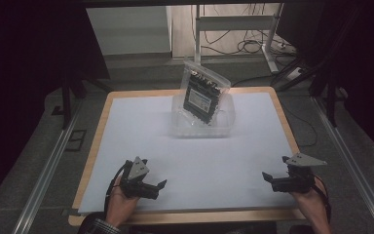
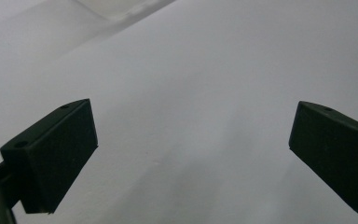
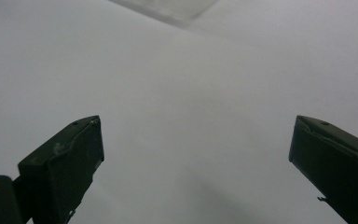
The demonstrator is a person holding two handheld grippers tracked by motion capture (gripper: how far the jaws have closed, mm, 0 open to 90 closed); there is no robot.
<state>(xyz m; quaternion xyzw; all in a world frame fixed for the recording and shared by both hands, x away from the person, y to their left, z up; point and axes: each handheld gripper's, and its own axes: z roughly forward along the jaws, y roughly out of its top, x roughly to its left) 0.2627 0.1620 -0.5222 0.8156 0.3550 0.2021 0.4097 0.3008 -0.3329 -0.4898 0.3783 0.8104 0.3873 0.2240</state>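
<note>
White sheeting covered the table, wood showing at its edges. Clear tray sat near the far edge, centred; a clear bag with a dark, white-labelled pack stood tilted in it, long axis leaning left, writing unreadable. Left gripper and right gripper rested near the near corners, jaws spread, empty.

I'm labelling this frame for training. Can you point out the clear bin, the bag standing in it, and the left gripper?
clear bin [image 1: 224, 127]: high view, front right wall.
bag [image 1: 202, 98]: high view, dark printed panel.
left gripper [image 1: 161, 188]: high view, midway between its fingertips.
</note>
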